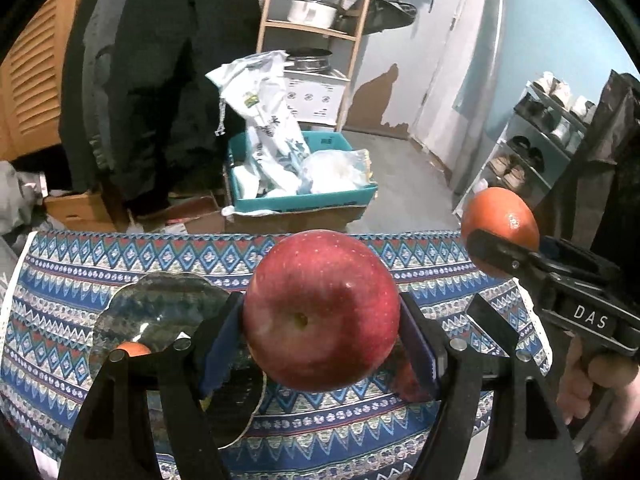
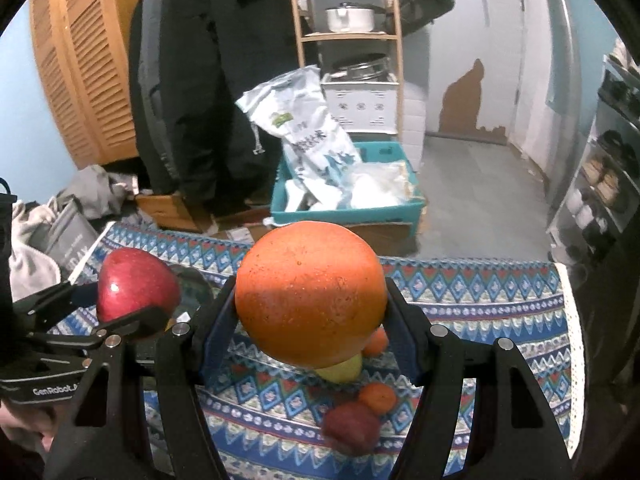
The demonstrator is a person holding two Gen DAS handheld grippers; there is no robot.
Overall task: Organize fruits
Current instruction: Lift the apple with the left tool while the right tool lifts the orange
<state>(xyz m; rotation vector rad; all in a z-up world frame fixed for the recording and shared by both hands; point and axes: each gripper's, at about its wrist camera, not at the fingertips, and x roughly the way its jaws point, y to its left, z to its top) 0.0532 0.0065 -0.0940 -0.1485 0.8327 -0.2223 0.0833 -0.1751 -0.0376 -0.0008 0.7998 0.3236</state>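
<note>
Now my left gripper [image 1: 322, 312] clamps a round red apple [image 1: 322, 308], my right gripper [image 2: 308, 300] a round orange [image 2: 308, 292], both lifted clear above the patterned blue tablecloth [image 1: 80, 280], probably for sorting.

A: Two grippers show, the left gripper [image 1: 322, 316] and the right gripper [image 2: 310, 300].

B: Each carries one fruit: one red apple [image 1: 320, 308] and one large orange [image 2: 308, 292].

A: On the patterned tablecloth [image 2: 480, 308] the right wrist view counts four loose fruits: two small oranges [image 2: 378, 398], one yellow-green fruit [image 2: 344, 370] and one dark red fruit [image 2: 352, 428], blurred.

B: One glass plate [image 1: 160, 312] lies on the cloth, with one more small orange fruit [image 1: 134, 349] at its edge.

A: Behind, one metal pot [image 2: 350, 18] and one teal box [image 2: 348, 208].
</note>
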